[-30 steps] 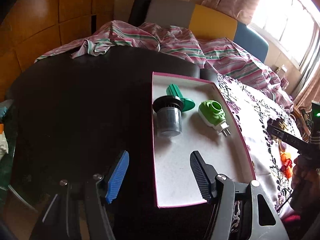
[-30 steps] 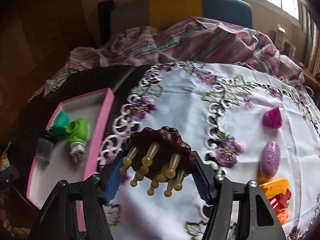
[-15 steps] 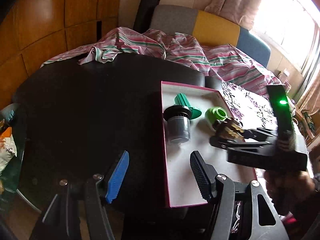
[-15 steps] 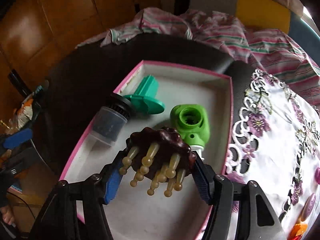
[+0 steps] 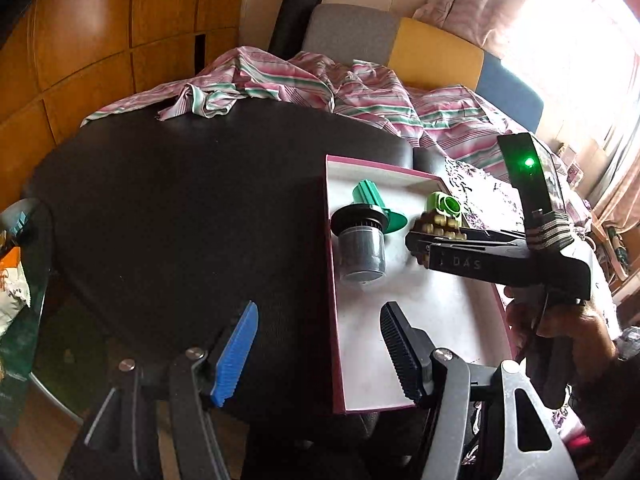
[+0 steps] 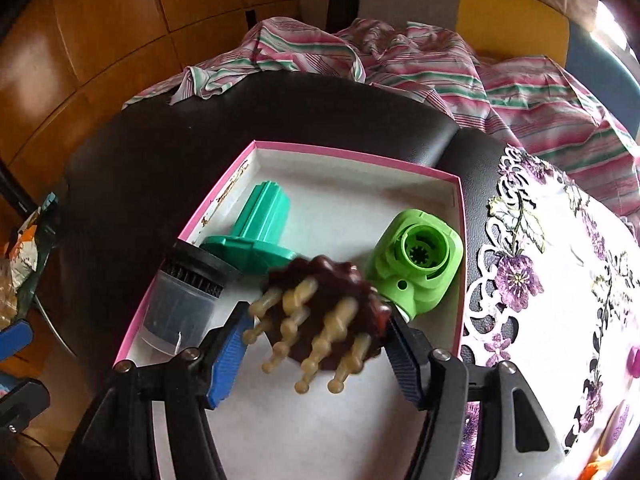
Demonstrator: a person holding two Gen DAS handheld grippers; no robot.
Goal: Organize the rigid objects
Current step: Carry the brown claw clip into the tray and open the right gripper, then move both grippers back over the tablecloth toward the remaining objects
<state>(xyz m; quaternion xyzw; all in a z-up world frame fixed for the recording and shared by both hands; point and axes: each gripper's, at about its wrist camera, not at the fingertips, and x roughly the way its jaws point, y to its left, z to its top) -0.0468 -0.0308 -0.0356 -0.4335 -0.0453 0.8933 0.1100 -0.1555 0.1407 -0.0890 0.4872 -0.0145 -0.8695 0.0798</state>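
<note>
A brown scalp massager with tan prongs is pinched between the right gripper's jaws, above the pink-rimmed tray. In the tray, a green plug-in device lies at 2 o'clock from it, a teal funnel at 11. The left gripper hangs spread, holding nothing.

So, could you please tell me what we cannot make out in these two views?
- Brown massager, right wrist view: motion-blurred, so whether the fingers of the right gripper grip it is unclear.
- Light green plug-in device, left wrist view: mostly hidden behind the massager and right gripper.
- Clear cup, right wrist view: its base is behind the blue finger.
- Pink box, left wrist view: near right corner covered by the left gripper.
</note>
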